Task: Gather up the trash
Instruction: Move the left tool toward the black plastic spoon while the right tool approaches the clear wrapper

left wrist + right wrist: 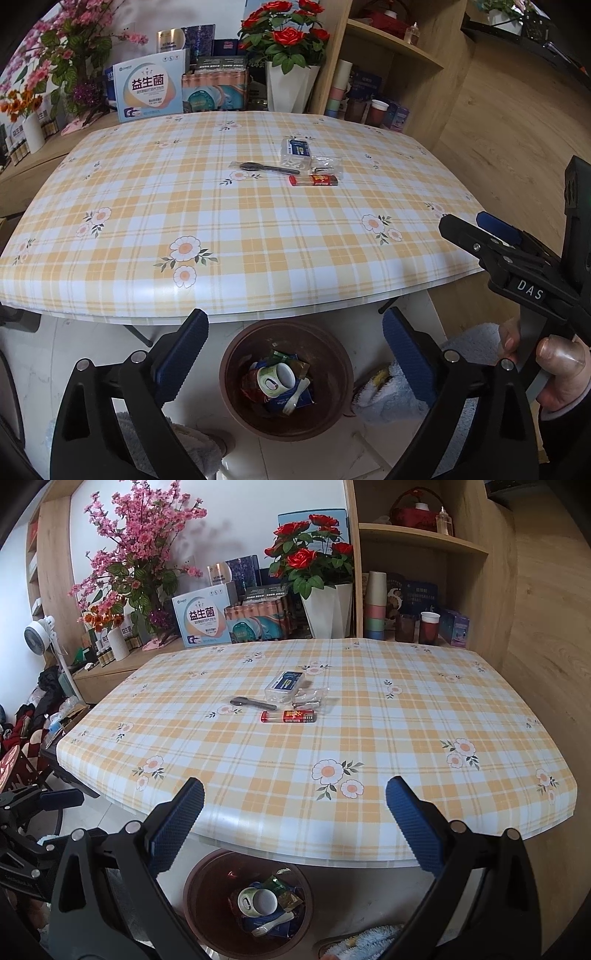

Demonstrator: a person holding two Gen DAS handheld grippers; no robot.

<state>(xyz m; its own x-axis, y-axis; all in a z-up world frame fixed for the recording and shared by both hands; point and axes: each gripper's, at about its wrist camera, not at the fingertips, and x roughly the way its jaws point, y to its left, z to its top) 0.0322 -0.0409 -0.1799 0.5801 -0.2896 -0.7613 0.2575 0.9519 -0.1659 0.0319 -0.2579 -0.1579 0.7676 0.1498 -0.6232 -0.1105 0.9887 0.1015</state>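
Observation:
On the plaid tablecloth table (pixel 147 206) (pixel 406 738) lie a clear plastic box with a blue label (pixel 295 151) (pixel 286 685), a black spoon in clear wrap (pixel 267 168) (pixel 251 703), a crumpled clear wrapper (pixel 325 164) (pixel 310 698) and a red tube (pixel 314 180) (pixel 289 716). A brown bin (pixel 286 380) (pixel 247 901) stands on the floor below the table's near edge, holding a small cup, a white spoon and wrappers. My left gripper (pixel 295 354) is open and empty above the bin. My right gripper (pixel 295 823) is open and empty at the table's near edge, and also shows in the left wrist view (pixel 480 236).
Boxes, flower vases (pixel 328 605) and stacked cups (pixel 375 605) line the far side of the table. Wooden shelves (pixel 424 542) stand at the right. A white fan (pixel 38 633) and clutter are at the left. A fluffy blue item (pixel 399 387) lies by the bin.

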